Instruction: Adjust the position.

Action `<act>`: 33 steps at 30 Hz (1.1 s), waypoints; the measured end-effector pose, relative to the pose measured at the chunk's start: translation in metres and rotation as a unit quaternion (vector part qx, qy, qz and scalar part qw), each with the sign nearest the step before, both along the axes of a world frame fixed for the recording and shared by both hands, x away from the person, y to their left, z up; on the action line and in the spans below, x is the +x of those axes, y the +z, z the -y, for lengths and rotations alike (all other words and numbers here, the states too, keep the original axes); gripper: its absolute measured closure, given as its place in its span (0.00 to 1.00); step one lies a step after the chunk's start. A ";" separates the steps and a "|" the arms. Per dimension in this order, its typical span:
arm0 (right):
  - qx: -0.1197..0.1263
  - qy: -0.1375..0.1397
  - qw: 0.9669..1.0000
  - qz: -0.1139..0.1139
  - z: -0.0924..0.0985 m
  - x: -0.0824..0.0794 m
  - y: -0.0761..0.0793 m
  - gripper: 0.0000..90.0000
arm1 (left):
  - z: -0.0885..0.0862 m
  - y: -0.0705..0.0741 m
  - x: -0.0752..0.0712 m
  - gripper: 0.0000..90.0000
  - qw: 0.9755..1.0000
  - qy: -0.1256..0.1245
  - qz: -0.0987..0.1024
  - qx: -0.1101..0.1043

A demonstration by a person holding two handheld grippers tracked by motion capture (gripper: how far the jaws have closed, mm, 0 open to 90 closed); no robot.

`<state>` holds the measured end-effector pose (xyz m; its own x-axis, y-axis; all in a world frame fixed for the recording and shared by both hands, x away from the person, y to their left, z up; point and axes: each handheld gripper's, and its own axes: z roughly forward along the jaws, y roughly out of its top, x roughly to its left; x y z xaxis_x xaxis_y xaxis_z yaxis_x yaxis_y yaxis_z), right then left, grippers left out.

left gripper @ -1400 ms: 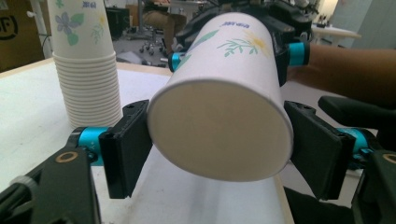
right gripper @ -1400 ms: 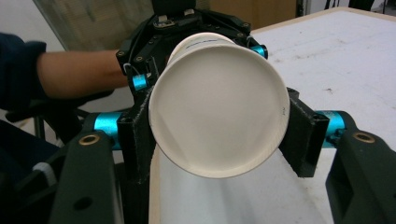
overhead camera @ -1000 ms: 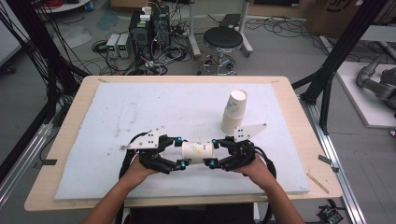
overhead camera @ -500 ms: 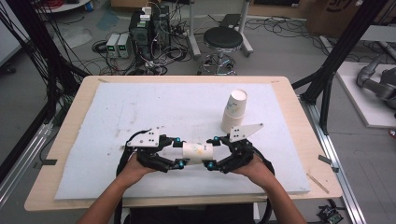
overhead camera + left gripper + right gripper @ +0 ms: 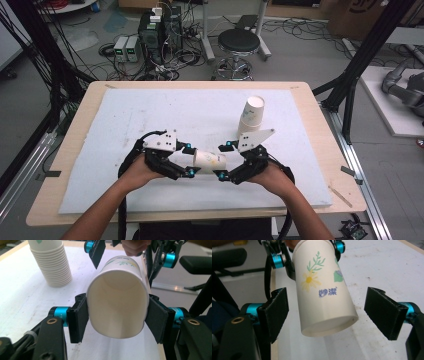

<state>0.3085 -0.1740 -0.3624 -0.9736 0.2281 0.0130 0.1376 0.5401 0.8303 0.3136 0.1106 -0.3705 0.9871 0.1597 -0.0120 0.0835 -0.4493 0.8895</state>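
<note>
A paper cup (image 5: pixel 210 160) with a flower print lies sideways in the air between my two grippers, low over the front middle of the white board. My left gripper (image 5: pixel 189 161) is shut on it: in the left gripper view both pads squeeze the cup (image 5: pixel 116 310) near its open rim, pressing it oval. My left gripper (image 5: pixel 116 318) looks straight into the cup's mouth. My right gripper (image 5: pixel 224 161) is at the cup's base. In the right gripper view the cup (image 5: pixel 322 290) hangs between the jaws of my right gripper (image 5: pixel 330 313), which stand apart without touching it.
A tall stack of paper cups (image 5: pixel 250 117) stands upside down on the white board (image 5: pixel 150 115) just behind my right gripper; the stack (image 5: pixel 51 265) also appears at the upper left of the left gripper view. The table's front edge is close under both hands.
The cup stays at the same spot between the two grippers. Both hands have shifted only slightly.
</note>
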 end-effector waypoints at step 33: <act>-0.154 0.048 0.985 0.068 -0.046 -0.003 0.000 0.31 | 0.035 0.032 0.006 0.43 0.978 -0.037 0.016 0.205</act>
